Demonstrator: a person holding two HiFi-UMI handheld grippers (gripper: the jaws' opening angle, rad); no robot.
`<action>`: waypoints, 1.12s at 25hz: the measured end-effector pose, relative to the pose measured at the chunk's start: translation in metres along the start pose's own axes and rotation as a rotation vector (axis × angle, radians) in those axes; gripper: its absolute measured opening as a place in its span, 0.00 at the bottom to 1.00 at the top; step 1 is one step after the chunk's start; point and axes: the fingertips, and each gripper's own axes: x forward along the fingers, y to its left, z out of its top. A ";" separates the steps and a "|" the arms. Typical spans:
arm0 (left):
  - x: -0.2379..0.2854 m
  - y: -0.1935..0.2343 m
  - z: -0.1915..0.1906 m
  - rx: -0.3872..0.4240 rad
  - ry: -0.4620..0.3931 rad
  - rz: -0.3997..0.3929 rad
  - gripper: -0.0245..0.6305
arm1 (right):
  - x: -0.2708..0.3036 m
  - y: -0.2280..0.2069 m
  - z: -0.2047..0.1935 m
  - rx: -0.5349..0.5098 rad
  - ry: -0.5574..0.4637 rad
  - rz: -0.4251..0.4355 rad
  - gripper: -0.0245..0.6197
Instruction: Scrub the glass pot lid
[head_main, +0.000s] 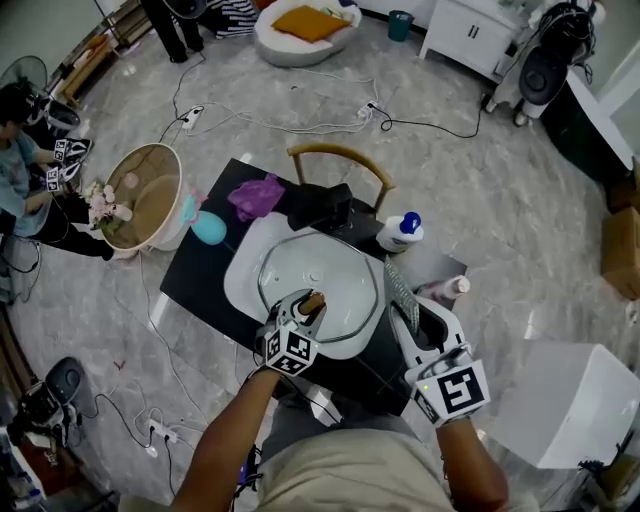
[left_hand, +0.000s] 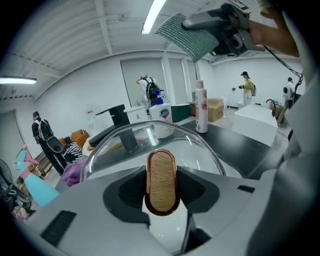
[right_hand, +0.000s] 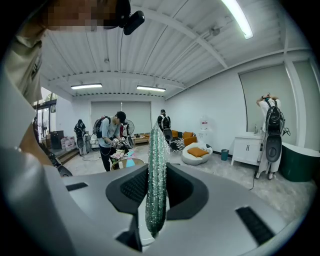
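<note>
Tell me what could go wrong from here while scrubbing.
The left tongs grip the glass lid only by its wooden knob; scrubbing pressure might twist it loose onto the white basin. The right tongs pinch the green scrub pad by one edge; it may fold or slip. The blue-capped bottle stands close and could get knocked.

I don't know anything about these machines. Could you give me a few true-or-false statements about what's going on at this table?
1. The left claw grips the glass lid by its wooden knob. True.
2. The right claw is empty. False: it is clamped on a green scouring pad.
3. The scouring pad is rubbing the lid. False: the left gripper view shows it held in the air, clear of the glass.
4. A white bottle with a blue cap stands on the black table beyond the lid. True.
</note>
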 end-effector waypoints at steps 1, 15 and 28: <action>0.004 -0.003 0.000 -0.003 0.004 -0.011 0.31 | 0.000 0.000 -0.001 0.000 0.002 -0.001 0.17; 0.075 -0.007 -0.023 -0.080 0.109 -0.102 0.31 | -0.011 -0.017 -0.027 0.017 0.052 -0.044 0.17; 0.085 -0.010 -0.028 -0.092 0.162 -0.129 0.31 | -0.018 -0.018 -0.021 0.022 0.034 -0.045 0.17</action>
